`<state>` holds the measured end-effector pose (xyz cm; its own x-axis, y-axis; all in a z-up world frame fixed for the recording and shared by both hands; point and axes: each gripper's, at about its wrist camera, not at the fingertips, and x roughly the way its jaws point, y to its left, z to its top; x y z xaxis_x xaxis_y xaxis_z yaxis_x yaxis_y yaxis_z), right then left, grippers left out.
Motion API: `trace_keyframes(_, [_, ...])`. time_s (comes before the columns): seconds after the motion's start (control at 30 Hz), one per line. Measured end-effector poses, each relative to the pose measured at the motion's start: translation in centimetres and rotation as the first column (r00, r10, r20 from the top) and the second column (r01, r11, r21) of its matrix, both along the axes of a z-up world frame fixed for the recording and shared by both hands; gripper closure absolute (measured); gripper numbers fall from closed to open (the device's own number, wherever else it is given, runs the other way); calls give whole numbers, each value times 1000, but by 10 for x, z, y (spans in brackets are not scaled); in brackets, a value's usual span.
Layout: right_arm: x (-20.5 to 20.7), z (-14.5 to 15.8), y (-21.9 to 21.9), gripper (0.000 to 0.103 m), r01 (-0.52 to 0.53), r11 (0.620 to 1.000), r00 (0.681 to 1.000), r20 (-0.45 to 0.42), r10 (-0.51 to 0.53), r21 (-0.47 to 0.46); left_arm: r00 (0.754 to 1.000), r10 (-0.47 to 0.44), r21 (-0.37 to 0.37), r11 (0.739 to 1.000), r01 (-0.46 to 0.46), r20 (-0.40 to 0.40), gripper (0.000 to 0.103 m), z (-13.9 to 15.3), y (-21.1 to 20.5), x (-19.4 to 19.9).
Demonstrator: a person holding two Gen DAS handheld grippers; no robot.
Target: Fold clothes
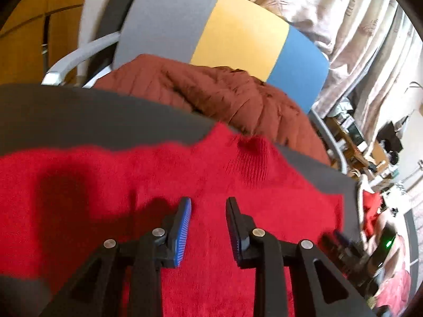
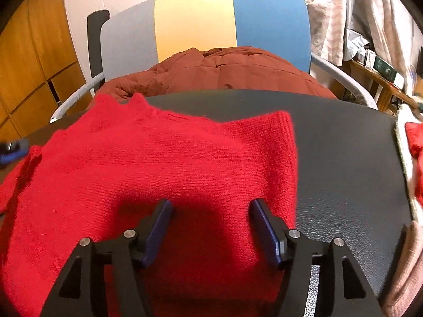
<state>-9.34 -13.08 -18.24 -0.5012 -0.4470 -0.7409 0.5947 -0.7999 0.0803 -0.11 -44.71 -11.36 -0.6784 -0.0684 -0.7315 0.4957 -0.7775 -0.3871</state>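
Observation:
A red knitted sweater (image 1: 164,179) lies spread on a dark table (image 1: 79,116); it also shows in the right wrist view (image 2: 164,163), on the same table (image 2: 343,158). My left gripper (image 1: 208,203) hovers just above the sweater, open, with nothing between its blue pads. My right gripper (image 2: 211,206) is open wider, low over the sweater near its right edge, and holds nothing. The right gripper shows blurred at the right edge of the left wrist view (image 1: 341,240).
A brown quilted jacket (image 1: 224,97) lies on a grey, yellow and blue chair (image 1: 238,29) behind the table, and appears in the right wrist view (image 2: 224,68) too. More red and pink clothes (image 2: 415,142) sit at the table's right edge. Curtains (image 1: 357,26) and clutter are on the right.

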Motion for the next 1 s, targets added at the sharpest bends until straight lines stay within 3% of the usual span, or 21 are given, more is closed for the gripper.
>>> trace_keyframes(0.23, [-1,-1,-1,31,-16,1000,1000,9,16,-14,991,-108,85,991,101,79,75,-6,-36,-72])
trace_keyframes(0.43, [0,-2,-4,28,-22,1000,1000,8,22,-11,986,-109,104,990,97,124,74,-19,-55,-120])
trace_keyframes(0.53, [-1,-2,-5,27,-24,1000,1000,3,24,-6,978,-135,132,985,114,162,64,-28,-59,-139])
trace_keyframes(0.77, [-2,-3,-6,25,-26,1000,1000,8,26,-18,967,-132,164,982,97,219,64,-44,-66,-165])
trace_keyframes(0.83, [-3,-3,-6,24,-26,999,1000,8,27,-18,966,-126,151,984,93,226,72,-45,-65,-169])
trace_keyframes(0.87, [-3,-3,-6,24,-27,999,1000,9,27,-18,966,-129,135,986,100,224,90,-44,-63,-170])
trace_keyframes(0.9, [-3,-3,-6,24,-27,999,1000,9,27,-20,965,-134,116,987,110,225,96,-43,-61,-170])
trace_keyframes(1.0, [-4,-3,-5,24,-28,999,1000,13,28,-25,970,-172,34,985,169,169,98,-28,-46,-160])
